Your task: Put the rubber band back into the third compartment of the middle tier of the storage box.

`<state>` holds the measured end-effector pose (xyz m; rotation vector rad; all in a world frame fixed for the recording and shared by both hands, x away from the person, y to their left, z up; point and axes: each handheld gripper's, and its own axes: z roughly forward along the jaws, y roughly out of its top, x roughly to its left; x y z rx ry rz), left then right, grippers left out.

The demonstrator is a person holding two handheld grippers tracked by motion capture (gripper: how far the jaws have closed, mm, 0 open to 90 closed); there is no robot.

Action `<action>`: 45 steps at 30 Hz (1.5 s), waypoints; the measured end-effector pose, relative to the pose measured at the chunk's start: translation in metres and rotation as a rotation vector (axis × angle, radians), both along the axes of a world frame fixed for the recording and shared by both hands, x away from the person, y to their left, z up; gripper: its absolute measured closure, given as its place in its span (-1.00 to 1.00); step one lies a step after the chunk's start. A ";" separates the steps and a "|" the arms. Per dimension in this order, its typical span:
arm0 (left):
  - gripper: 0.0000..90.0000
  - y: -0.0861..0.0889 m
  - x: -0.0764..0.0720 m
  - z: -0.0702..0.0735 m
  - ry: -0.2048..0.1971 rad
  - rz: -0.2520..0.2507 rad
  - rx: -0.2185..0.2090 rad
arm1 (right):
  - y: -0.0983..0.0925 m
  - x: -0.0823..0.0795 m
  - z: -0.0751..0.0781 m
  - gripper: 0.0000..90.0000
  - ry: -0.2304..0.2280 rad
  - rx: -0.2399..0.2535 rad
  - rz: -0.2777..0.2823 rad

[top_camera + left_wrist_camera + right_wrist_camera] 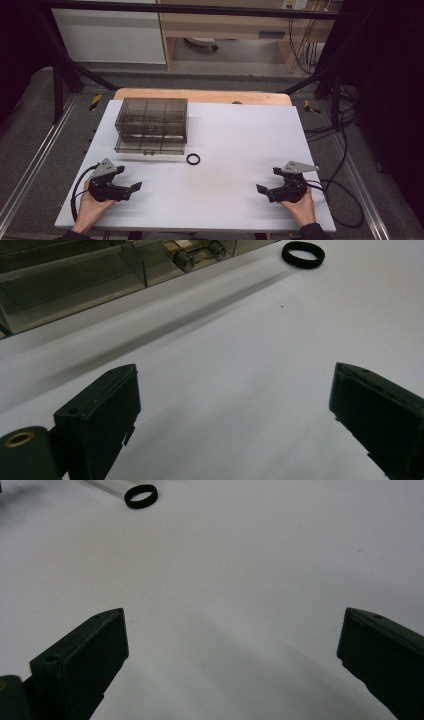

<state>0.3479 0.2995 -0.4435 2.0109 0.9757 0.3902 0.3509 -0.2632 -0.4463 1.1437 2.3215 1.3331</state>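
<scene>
both claws, left claw (131, 190) and right claw (263, 191), gape wide, empty, near black ring (193, 159).

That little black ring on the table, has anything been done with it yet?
Nothing looks done yet. The black ring lies loose on the white table, just beside the clear drawer box. Nothing is in hand: the left gripper and right gripper sit open near the table's front edge. Picking it up remains.

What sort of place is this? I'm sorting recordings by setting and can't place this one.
Probably a lab or workshop recording station. A white table stands inside a black metal frame, cables trail over the floor, and the table bears a clear compartment box and a black ring.
</scene>
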 end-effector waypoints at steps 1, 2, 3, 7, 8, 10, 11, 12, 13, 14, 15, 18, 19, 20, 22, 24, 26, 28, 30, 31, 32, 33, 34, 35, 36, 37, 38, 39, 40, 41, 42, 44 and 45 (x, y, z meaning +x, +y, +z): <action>-0.87 0.000 0.000 0.000 0.000 0.000 0.000 | 0.001 0.000 0.000 -0.99 -0.004 -0.005 0.004; -0.87 0.000 0.000 0.000 -0.001 0.001 -0.001 | 0.003 0.000 0.000 -0.99 -0.003 -0.008 0.007; -0.87 0.000 0.000 0.000 -0.001 0.001 -0.004 | 0.005 0.001 0.000 -0.99 0.000 -0.007 0.007; -0.87 0.000 0.000 0.000 -0.001 -0.002 -0.002 | 0.009 0.002 0.000 -0.99 0.000 -0.010 0.013; -0.87 0.000 0.000 0.000 -0.001 -0.003 -0.002 | 0.010 0.002 0.000 -0.99 0.002 -0.008 0.014; -0.87 0.000 0.000 0.000 0.001 0.000 -0.001 | 0.012 0.003 0.000 -0.99 0.006 -0.008 0.012; -0.87 0.000 0.000 0.000 0.002 0.000 -0.003 | 0.012 0.003 0.000 -0.99 0.006 -0.008 0.012; -0.87 0.000 0.001 0.000 0.001 0.002 -0.003 | 0.013 0.003 0.001 -0.99 0.003 -0.011 0.015; -0.87 0.000 0.001 0.000 0.001 0.003 -0.004 | 0.014 0.003 0.001 -0.99 0.003 -0.007 0.014; -0.87 0.001 0.001 0.000 0.000 0.006 -0.008 | 0.015 0.003 0.001 -0.99 0.002 -0.010 0.017; -0.87 0.001 0.001 0.000 0.000 0.006 -0.008 | 0.015 0.003 0.001 -0.99 0.002 -0.010 0.017; -0.87 0.001 0.000 0.000 -0.001 0.007 -0.009 | 0.020 0.004 0.003 -0.99 0.001 -0.009 0.026; -0.87 0.001 0.000 0.000 -0.002 0.007 -0.007 | 0.021 0.004 0.003 -0.99 -0.001 -0.010 0.029; -0.87 0.001 0.001 0.001 -0.003 0.007 -0.007 | 0.023 0.004 0.003 -0.99 0.002 -0.010 0.029; -0.87 0.001 0.000 0.001 -0.004 0.008 -0.007 | 0.025 0.005 0.003 -0.99 0.000 -0.010 0.032; -0.87 0.001 0.000 0.001 -0.004 0.008 -0.008 | 0.028 0.006 0.004 -0.99 0.004 -0.007 0.033; -0.87 0.001 0.000 0.001 -0.004 0.010 -0.009 | 0.031 0.007 0.005 -0.99 0.000 -0.011 0.037; -0.87 0.001 0.000 0.001 -0.005 0.008 -0.011 | 0.035 0.007 0.006 -0.99 -0.001 -0.010 0.042; -0.87 0.001 0.000 0.001 -0.005 0.007 -0.009 | 0.038 0.008 0.006 -0.99 0.001 -0.008 0.044; -0.87 0.001 0.000 0.001 -0.005 0.007 -0.009 | 0.040 0.008 0.007 -0.99 0.003 -0.008 0.042; -0.87 0.001 0.000 0.001 -0.005 0.007 -0.009 | 0.041 0.009 0.007 -0.99 0.003 -0.008 0.043; -0.87 0.001 0.000 0.001 -0.006 0.007 -0.008 | 0.041 0.009 0.007 -0.99 0.003 -0.008 0.043; -0.87 0.001 0.000 0.001 -0.006 0.006 -0.009 | 0.044 0.010 0.008 -0.99 0.004 -0.009 0.045; -0.87 0.001 -0.001 0.001 -0.006 0.006 -0.007 | 0.046 0.010 0.008 -0.99 0.004 -0.013 0.047; -0.87 0.001 -0.001 0.001 -0.006 0.006 -0.007 | 0.047 0.010 0.009 -0.99 0.005 -0.010 0.046; -0.87 0.002 -0.001 0.001 -0.006 0.007 -0.007 | 0.049 0.011 0.009 -0.99 0.001 -0.008 0.051; -0.87 0.002 -0.001 0.001 -0.006 0.007 -0.008 | 0.050 0.012 0.009 -0.99 -0.002 -0.010 0.053; -0.87 0.002 -0.001 0.001 -0.007 0.007 -0.009 | 0.052 0.012 0.010 -0.99 0.004 -0.010 0.051; -0.87 0.002 -0.001 0.001 -0.007 0.008 -0.009 | 0.054 0.013 0.011 -0.99 0.002 -0.010 0.054; -0.87 0.002 -0.001 0.001 -0.007 0.008 -0.009 | 0.055 0.013 0.011 -0.99 -0.003 -0.012 0.056; -0.87 0.002 -0.001 0.001 -0.006 0.008 -0.009 | 0.056 0.014 0.012 -0.99 -0.001 -0.012 0.054; -0.87 0.001 -0.001 0.001 -0.005 0.008 -0.010 | 0.059 0.015 0.013 -0.98 0.002 -0.012 0.055; -0.87 0.001 -0.001 0.001 -0.005 0.007 -0.010 | 0.061 0.015 0.014 -0.98 0.002 -0.012 0.054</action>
